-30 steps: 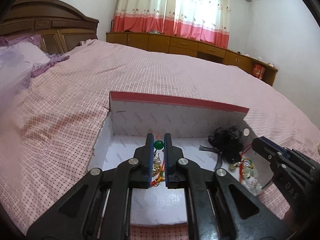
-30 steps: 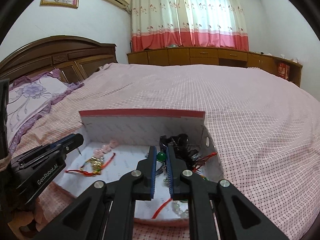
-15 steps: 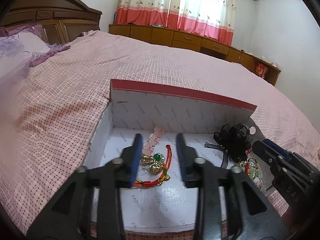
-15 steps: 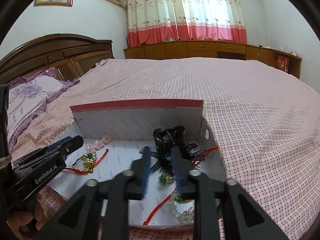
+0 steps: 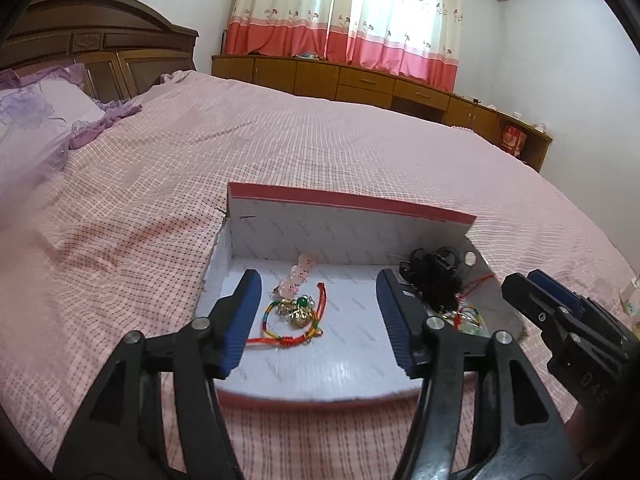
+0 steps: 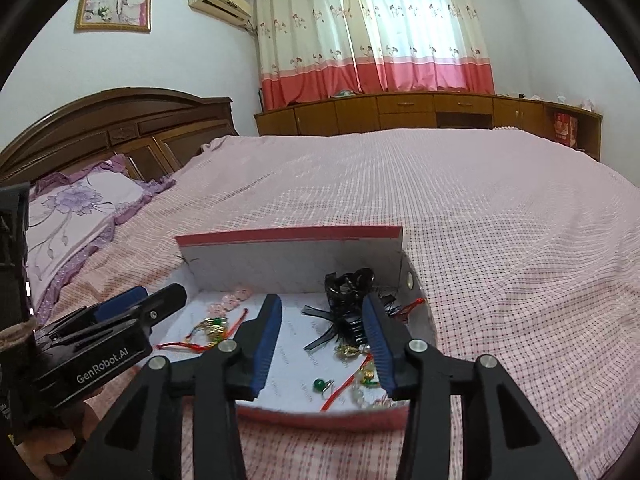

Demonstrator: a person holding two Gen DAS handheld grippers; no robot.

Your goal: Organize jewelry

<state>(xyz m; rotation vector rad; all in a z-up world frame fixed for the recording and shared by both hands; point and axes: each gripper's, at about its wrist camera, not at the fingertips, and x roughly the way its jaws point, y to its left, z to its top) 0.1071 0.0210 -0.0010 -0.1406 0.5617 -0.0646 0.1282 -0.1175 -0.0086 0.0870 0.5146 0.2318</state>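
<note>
Both grippers hang over an open shoe box [image 5: 352, 236] of jewelry on a pink checked bedspread [image 5: 280, 140].

"GenRobot.AI" reads in white on the left gripper's body in the right wrist view; "FASHION" repeats faintly across the box's white lining. The left gripper [image 5: 318, 316] has its jaws opening, nothing pressed between the blue pads; below the gap on the box floor lies a rainbow cord bracelet [image 5: 294, 322] with gold charms, a green bead and pink beads. The right gripper [image 6: 320, 340] is opening too and holds nothing; under it lie a green bead ring [image 6: 320, 385] and red cord, beside a black hair clip [image 6: 348, 292] near the right wall. The tall, red-edged back wall stands upright; the near edge is low. The bedspread around the box lies open on every side.
</note>
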